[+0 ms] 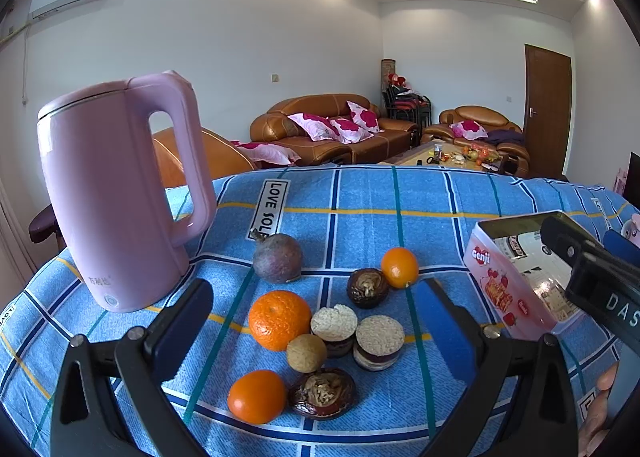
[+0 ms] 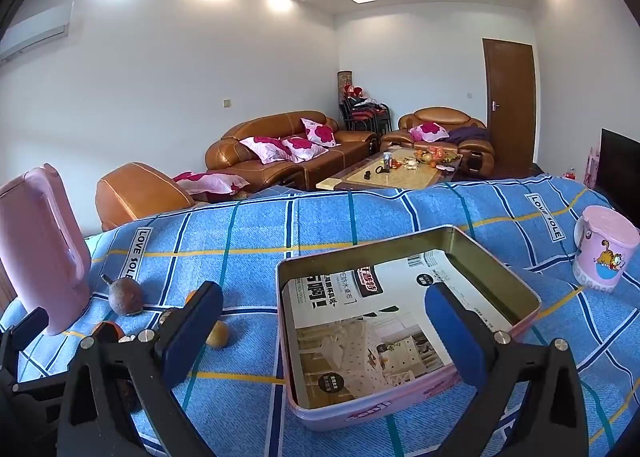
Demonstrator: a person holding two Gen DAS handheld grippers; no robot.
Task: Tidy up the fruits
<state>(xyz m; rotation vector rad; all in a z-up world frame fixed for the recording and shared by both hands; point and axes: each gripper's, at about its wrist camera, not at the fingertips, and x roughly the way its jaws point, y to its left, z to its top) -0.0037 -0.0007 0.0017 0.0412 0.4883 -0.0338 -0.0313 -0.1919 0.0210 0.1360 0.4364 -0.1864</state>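
Fruits and snacks lie on the blue checked cloth [image 1: 360, 193]: a large orange [image 1: 279, 319], a small orange [image 1: 257, 396], another small orange [image 1: 399, 267], a purple passion fruit [image 1: 277, 258], a brown longan [image 1: 306, 352], two stuffed dates [image 1: 322, 398] and two round rice cakes [image 1: 379, 342]. My left gripper [image 1: 320, 333] is open above this pile, holding nothing. A pink tin [image 2: 404, 317], lined with printed paper and holding no fruit, sits to the right. My right gripper [image 2: 320, 333] is open over the tin's near left part, holding nothing.
A tall pink kettle [image 1: 120, 193] stands at the left of the table. A pink lidded cup [image 2: 606, 249] stands at the far right. Sofas and a coffee table are behind the table's far edge.
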